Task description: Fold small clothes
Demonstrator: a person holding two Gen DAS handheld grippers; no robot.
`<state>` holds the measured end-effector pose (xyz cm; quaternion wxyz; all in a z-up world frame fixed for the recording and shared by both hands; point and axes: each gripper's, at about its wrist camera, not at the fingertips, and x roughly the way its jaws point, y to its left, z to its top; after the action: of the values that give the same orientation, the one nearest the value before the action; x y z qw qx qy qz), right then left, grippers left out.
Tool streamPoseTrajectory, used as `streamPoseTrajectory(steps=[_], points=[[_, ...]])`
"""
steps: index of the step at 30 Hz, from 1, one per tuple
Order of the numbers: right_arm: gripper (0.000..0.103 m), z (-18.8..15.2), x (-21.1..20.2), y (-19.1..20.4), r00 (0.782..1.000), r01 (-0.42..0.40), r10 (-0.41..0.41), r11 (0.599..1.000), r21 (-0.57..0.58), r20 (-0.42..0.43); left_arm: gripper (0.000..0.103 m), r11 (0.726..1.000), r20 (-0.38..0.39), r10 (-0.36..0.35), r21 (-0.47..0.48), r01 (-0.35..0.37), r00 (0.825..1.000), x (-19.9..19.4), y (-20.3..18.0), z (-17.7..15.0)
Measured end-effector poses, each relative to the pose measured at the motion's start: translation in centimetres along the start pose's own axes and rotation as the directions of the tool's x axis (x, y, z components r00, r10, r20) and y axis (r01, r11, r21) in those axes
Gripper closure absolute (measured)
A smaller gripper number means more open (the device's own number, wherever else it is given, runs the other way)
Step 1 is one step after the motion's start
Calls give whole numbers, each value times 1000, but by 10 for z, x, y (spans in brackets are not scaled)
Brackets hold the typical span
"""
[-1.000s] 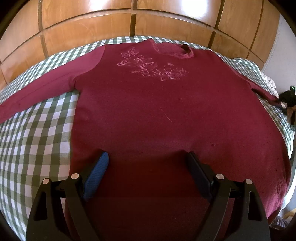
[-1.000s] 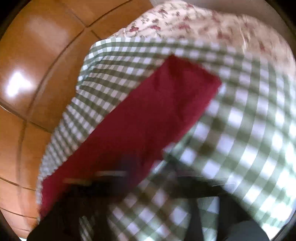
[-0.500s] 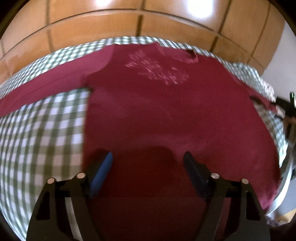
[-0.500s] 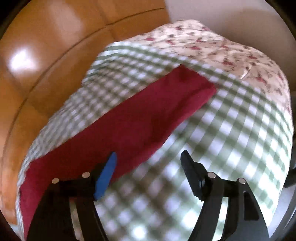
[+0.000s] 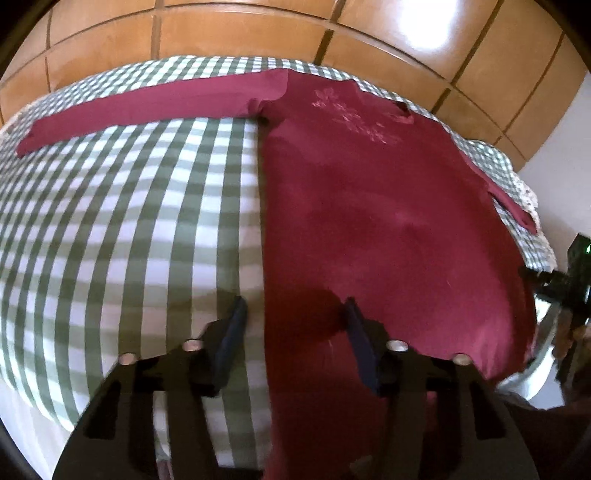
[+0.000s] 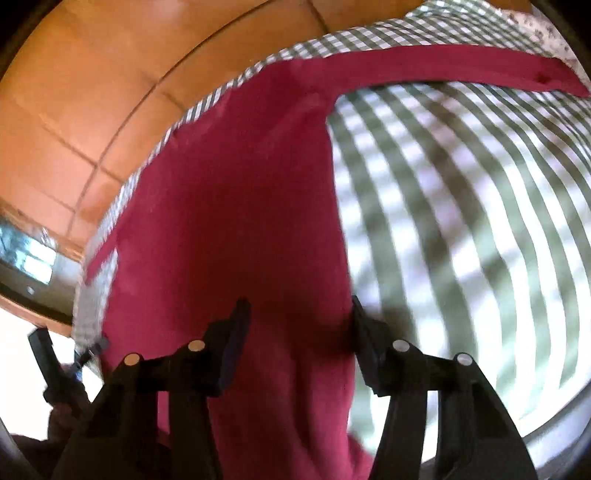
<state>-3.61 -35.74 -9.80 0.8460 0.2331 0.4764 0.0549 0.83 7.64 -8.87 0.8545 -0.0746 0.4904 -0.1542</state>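
Observation:
A maroon long-sleeved top (image 5: 369, 206) with pale flower embroidery lies flat on a green-and-white checked bed cover (image 5: 129, 229), both sleeves stretched sideways. My left gripper (image 5: 295, 319) hovers low over the top's left side edge near the hem. That edge runs between its closing jaws, and the pads do not press it. In the right wrist view the top (image 6: 229, 206) fills the middle. My right gripper (image 6: 299, 314) straddles its right side edge near the hem, jaws closing, with cloth between them but not pinched.
Orange-brown wooden panels (image 5: 258, 37) rise behind the bed. A floral cloth (image 5: 526, 195) lies at the bed's far right corner, also seen as a floral cloth (image 6: 539, 26) in the right wrist view. The bed's near edge drops off just below both grippers.
My left gripper slid left from mid-hem to the top's left edge and narrowed. My right gripper let go of the sleeve end, swung across to the top's right side edge, and its jaws narrowed.

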Motion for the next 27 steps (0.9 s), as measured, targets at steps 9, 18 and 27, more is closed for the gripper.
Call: streamPoseTrajectory(steps=[9,18,27], points=[[95,-24,-31,15,995,90,-93,990,-108,-26,99,999,-14,-47,24,47,999,-15,8,-16],[83,-40,-13,-4,979,162,-176,978,-133,-103,92,998,-27,-10,61,12,1000,-28,4,-11],[41,26,-53,-63,989,62,-86,980,190,120,45,990,151,83,104,-99,985,1,-34,66]])
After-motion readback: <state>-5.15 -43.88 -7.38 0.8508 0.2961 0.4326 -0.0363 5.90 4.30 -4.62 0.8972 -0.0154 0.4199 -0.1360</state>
